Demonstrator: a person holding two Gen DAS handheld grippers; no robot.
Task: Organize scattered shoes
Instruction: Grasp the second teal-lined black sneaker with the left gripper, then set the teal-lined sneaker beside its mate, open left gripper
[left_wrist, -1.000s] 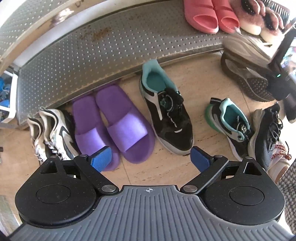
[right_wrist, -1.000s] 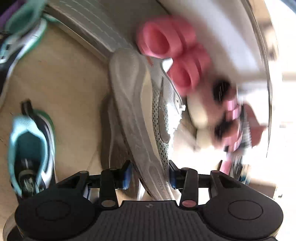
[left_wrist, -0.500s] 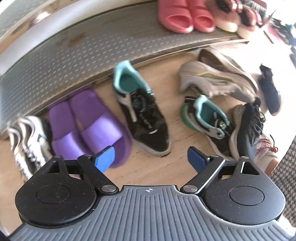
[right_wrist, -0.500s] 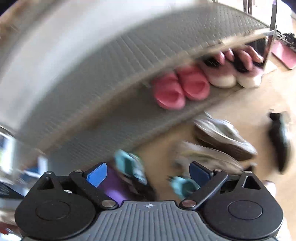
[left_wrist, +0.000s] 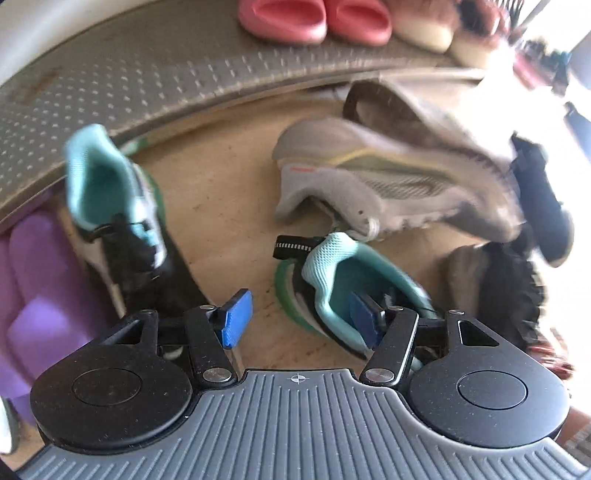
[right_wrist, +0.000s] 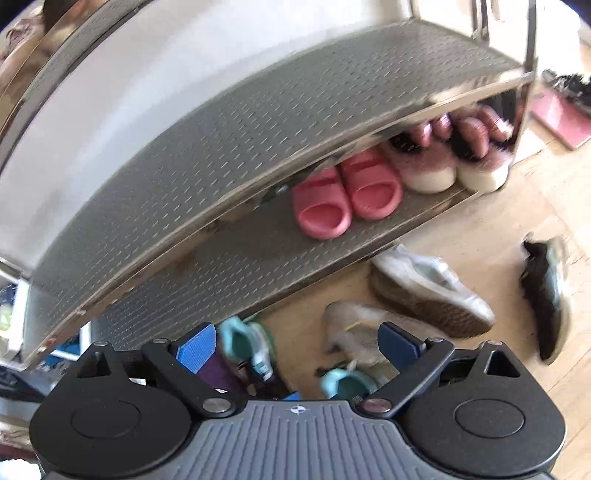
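Now we hold our left gripper (left_wrist: 299, 317), jaws spread, astride the heel collar of the teal sneaker (left_wrist: 343, 280), which lies on the floor toe pointing away from the shoe rack (left_wrist: 147, 81), while our right gripper (right_wrist: 295, 347) hovers higher, spread and empty.

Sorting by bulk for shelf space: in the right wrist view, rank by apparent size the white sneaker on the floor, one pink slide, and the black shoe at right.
1. white sneaker
2. pink slide and black shoe: alike, blurred, unranked.
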